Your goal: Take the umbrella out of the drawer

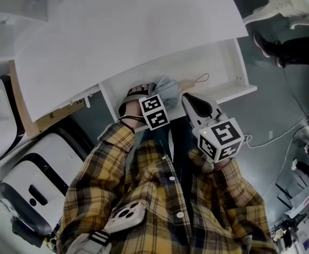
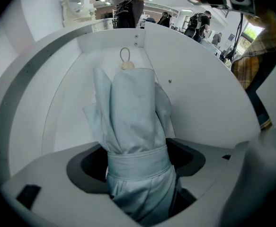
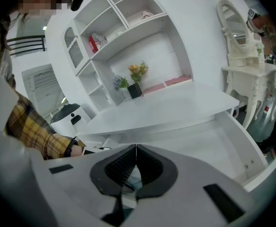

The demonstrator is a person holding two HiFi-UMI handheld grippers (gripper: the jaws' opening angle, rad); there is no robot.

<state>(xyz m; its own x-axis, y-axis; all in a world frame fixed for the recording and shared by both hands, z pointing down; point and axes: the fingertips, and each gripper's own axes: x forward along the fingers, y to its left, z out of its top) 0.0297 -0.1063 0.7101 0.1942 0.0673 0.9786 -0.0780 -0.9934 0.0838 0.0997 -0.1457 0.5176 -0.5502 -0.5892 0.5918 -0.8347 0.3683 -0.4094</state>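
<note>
White desk top lies beyond both tools. Open white drawer sits under the left gripper, whose jaws stand spread wide, straddling a furled pale grey-blue fabric umbrella lying inside the drawer. Right gripper hovers just beside, jaws pressed together, empty.

The white worktop fills the upper middle of the head view. A small pot of flowers stands at its back edge. Below its front edge a white drawer stands pulled out, and a folded pale-blue umbrella lies on its floor, toward the left end.
</note>
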